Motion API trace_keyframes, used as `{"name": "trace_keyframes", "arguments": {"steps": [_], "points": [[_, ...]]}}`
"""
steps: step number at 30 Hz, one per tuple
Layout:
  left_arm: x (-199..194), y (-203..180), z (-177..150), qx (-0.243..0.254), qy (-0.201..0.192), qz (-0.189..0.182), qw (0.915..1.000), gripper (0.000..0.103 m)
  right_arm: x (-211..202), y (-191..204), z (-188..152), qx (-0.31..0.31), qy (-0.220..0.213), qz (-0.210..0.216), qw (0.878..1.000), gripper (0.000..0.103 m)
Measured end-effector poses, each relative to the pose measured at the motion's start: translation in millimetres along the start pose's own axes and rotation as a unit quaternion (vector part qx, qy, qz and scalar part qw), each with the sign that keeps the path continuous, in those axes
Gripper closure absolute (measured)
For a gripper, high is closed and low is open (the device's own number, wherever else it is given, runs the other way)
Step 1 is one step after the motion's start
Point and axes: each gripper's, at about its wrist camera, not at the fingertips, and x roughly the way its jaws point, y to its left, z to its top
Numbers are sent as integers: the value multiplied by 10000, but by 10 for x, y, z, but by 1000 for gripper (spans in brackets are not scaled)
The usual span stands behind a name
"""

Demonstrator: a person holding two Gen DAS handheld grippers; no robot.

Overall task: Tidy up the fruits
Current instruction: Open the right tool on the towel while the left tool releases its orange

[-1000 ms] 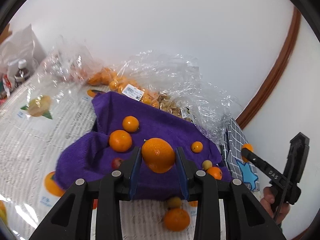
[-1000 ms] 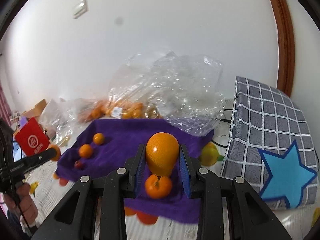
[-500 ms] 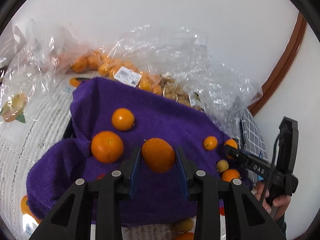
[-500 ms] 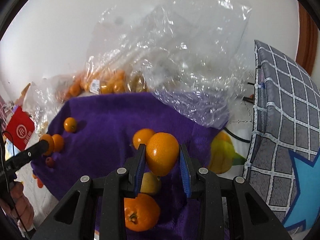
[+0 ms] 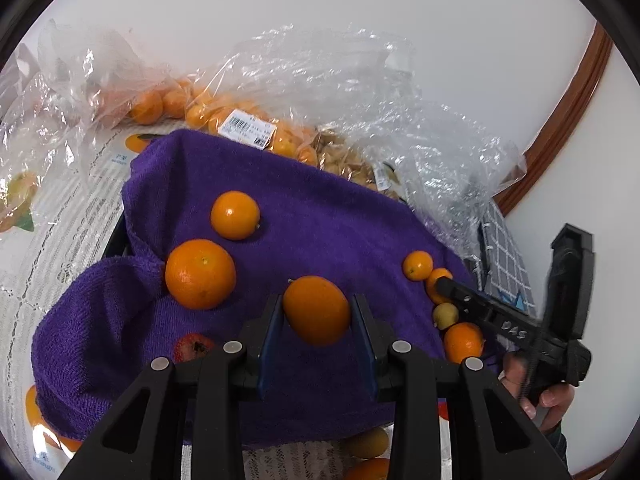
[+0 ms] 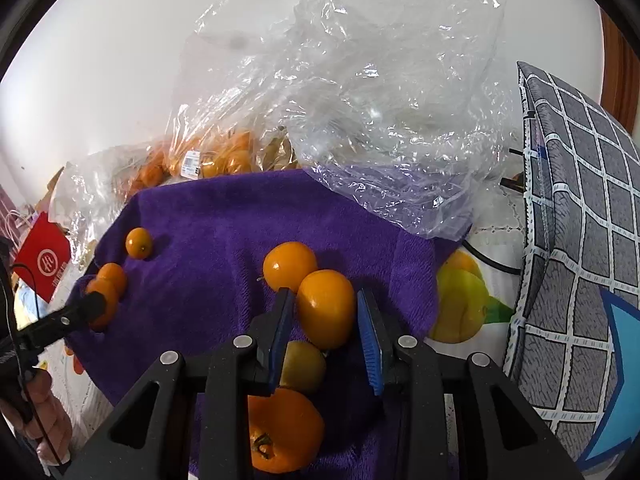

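Note:
A purple towel [image 5: 320, 220] carries several loose fruits. My left gripper [image 5: 317, 316] is shut on an orange [image 5: 317, 309] and holds it just above the towel's middle. Two more oranges [image 5: 200, 274] and a red fruit [image 5: 194, 347] lie to its left. My right gripper [image 6: 326, 312] holds another orange [image 6: 326, 308] low over the towel's right edge [image 6: 240, 220]; its jaws stand slightly apart from the fruit. An orange [image 6: 289, 266], a yellow fruit [image 6: 302, 365] and a persimmon [image 6: 284, 428] lie around it.
Clear plastic bags [image 6: 360, 100] with small oranges [image 5: 200, 108] lie along the wall behind the towel. A grey checked box [image 6: 580, 240] with a blue star stands at the right. A red packet [image 6: 44, 262] lies at the far left. A printed tablecloth [image 5: 52, 232] covers the table.
Both grippers have moved forward and down over the towel with their oranges. The right gripper's jaws have widened around its orange.

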Motion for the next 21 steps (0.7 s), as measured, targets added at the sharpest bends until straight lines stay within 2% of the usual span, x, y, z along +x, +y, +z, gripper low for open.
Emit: {"name": "trace_keyframes", "arguments": {"steps": [8,15,19,21], "points": [[106,-63,-19,250,97,471,9985,71,-182,-81,-55,183,-298,226,9991,64],[135,-95,-44,427,8,734,9964,70,-234,-6,-70,190,-564,37,9982,64],[102,-109,-49,473,-131,734,9961,56,-248,27,-124,113,-628,-210,9977,64],[77,-109,-47,454,-190,682,9965,55,-296,48,-161,36,-760,-372,9964,64]]}}
